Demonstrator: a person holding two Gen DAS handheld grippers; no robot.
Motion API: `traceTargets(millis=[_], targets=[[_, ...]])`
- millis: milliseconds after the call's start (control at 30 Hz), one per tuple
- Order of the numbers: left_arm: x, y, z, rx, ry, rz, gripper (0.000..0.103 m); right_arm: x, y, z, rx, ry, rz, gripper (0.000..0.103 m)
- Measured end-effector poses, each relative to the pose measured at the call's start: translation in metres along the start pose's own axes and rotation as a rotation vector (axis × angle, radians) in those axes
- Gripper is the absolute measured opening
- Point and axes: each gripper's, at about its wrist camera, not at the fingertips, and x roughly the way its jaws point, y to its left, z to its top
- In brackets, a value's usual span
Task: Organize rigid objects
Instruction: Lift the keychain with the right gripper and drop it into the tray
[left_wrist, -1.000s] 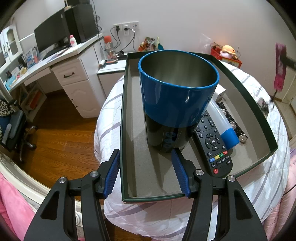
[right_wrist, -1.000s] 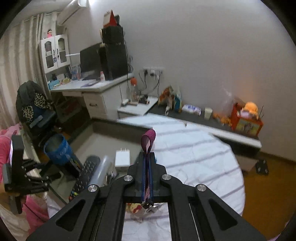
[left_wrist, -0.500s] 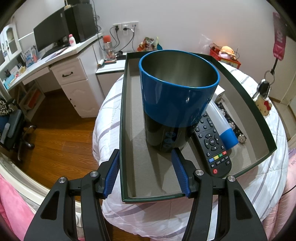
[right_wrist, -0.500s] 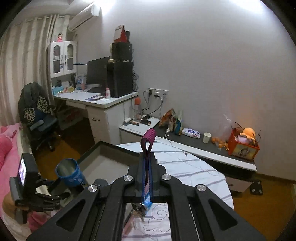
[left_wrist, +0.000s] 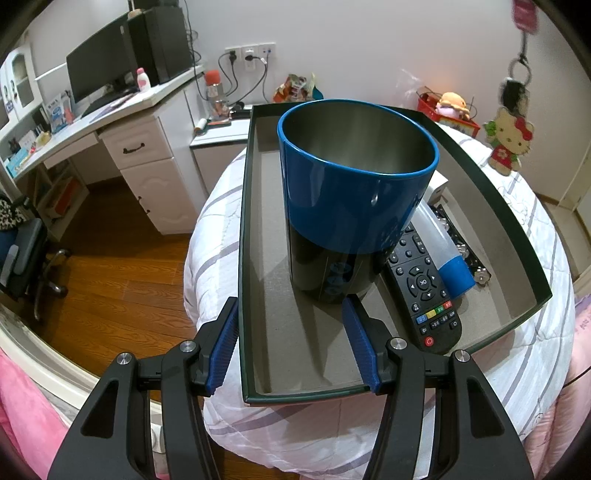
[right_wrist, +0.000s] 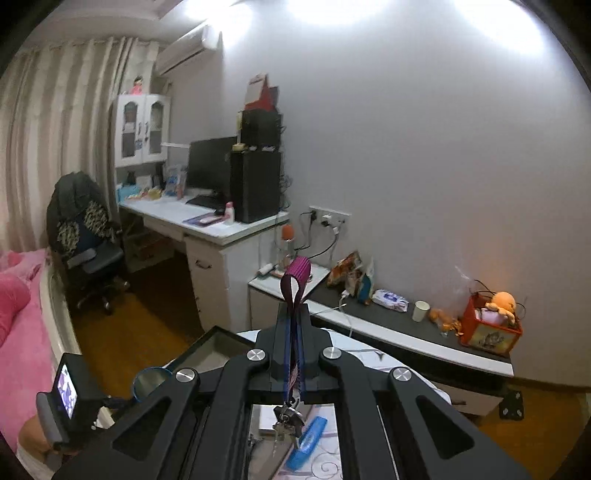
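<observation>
Left gripper (left_wrist: 290, 339): jaws stood apart, empty, at the tray's near rim.
Blue cup (left_wrist: 354, 192): upright in tray (left_wrist: 266, 295), just ahead.
Remote (left_wrist: 424, 291): right of cup.
Right gripper (right_wrist: 293, 332): clamped on purple keychain strap (right_wrist: 295, 280), keys (right_wrist: 286, 421) dangling beneath.

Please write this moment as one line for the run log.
left gripper: open, near cup in tray | right gripper: shut on keychain strap, keys hanging | remote: in tray
</observation>
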Motion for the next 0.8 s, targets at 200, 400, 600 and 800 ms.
traceTargets(millis=[200,400,600,800], targets=[[0.000,0.001,0.000,0.001,0.000,0.000,0.057,0.036,0.016,-0.003,-0.014,0.056,0.047,0.002],[0.000,0.000,0.001,0.000,-0.001,-0.002,0.057,0.073,0.033,-0.014,-0.024,0.116,0.105,0.002],[0.000,-0.001,0.002,0.004,-0.002,-0.001,0.057,0.106,0.042,-0.030,-0.011,0.201,0.156,0.002],[0.000,-0.002,0.001,0.004,-0.002,-0.002,0.057,0.135,0.046,-0.048,0.019,0.292,0.205,0.002]])
